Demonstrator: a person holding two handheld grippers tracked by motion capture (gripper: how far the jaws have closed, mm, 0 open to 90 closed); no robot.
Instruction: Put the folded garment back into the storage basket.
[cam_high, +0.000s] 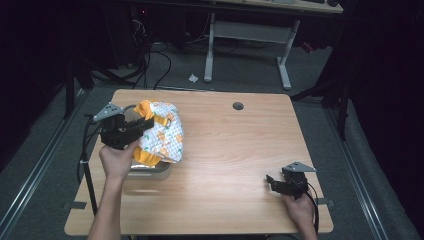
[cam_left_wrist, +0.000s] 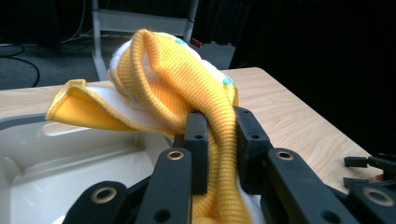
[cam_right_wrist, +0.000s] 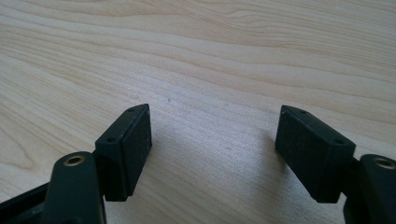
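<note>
— What's nearest you?

— The right hand-held gripper (cam_high: 274, 182), low over the desk (cam_high: 235, 150) close to its near right corner. Its jaws stand wide apart with only bare wood between them, so it's released. A hand (cam_high: 301, 210) holds it from behind.

— And the other one?

— The left hand-held gripper (cam_high: 142, 125) is up by the left edge, about midway along it. It's clenched on a yellow ribbed band (cam_left_wrist: 219, 154) that belongs to a bundle of cloth (cam_high: 162, 132); the band runs straight up between the two jaws.

— What kind of cloth?

— White, quilted-looking, with orange and green spots and yellow trim. It's lifted, bunched and drooping to the right of the jaws, partly over a shallow white tray (cam_high: 150, 167).

— Where's the tray?

— On the desk near the left edge, just under and beside the cloth. From the left gripper view its pale inside (cam_left_wrist: 70, 158) sits right below the yellow hem.

— Anything farther back?

— A small round dark hole (cam_high: 238, 106) in the desk near the far edge. Beyond that, another desk's white legs (cam_high: 209, 47) and cables on the grey floor.
</note>
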